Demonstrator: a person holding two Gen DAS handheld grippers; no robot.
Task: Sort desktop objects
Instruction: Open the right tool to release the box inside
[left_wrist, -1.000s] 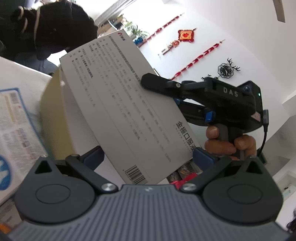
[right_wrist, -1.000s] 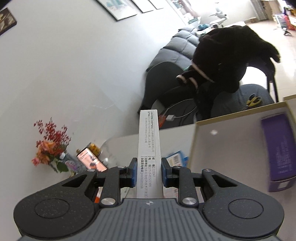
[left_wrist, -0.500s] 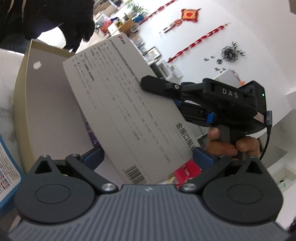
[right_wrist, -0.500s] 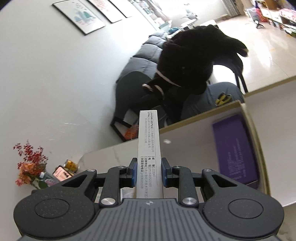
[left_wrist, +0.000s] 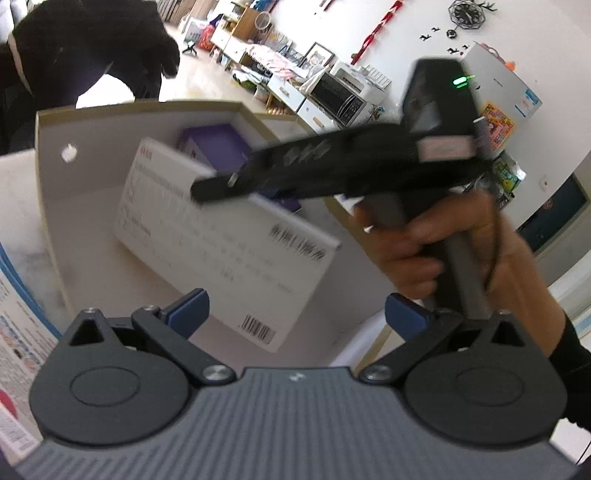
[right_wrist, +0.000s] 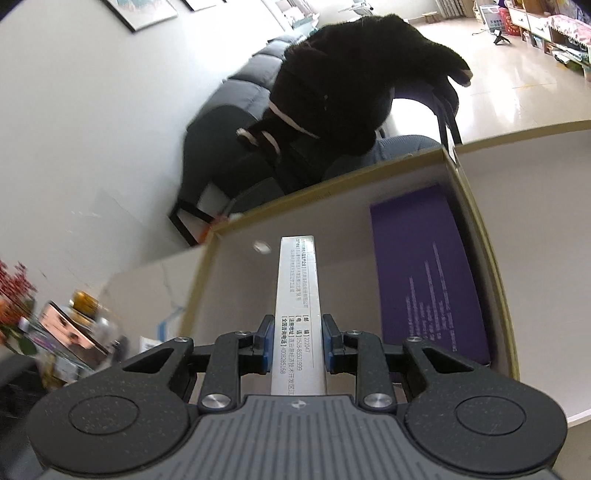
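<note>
A flat white box with printed text and a barcode (left_wrist: 221, 243) is tilted inside an open cardboard box with a gold rim (left_wrist: 48, 177). My right gripper (left_wrist: 221, 182) is shut on the white box's upper edge, and a hand (left_wrist: 443, 240) holds its handle. In the right wrist view the white box (right_wrist: 297, 280) shows edge-on between the blue pads of the right gripper (right_wrist: 297, 343), above the floor of the cardboard box (right_wrist: 480, 229). A purple box (right_wrist: 424, 273) lies flat in it on the right; the purple box (left_wrist: 218, 144) sits behind the white one. My left gripper (left_wrist: 297, 314) stands open and empty.
A blue-edged leaflet (left_wrist: 14, 295) lies left of the cardboard box. A black garment (right_wrist: 351, 85) hangs over a chair beyond the table, beside a grey sofa (right_wrist: 251, 92). Flowers and small clutter (right_wrist: 66, 325) stand at the table's left. White tabletop (right_wrist: 535, 221) runs right of the box.
The right gripper has come down with the white box, from above the table into the open cardboard box. The left gripper has swung round to look down into the box, still open.
</note>
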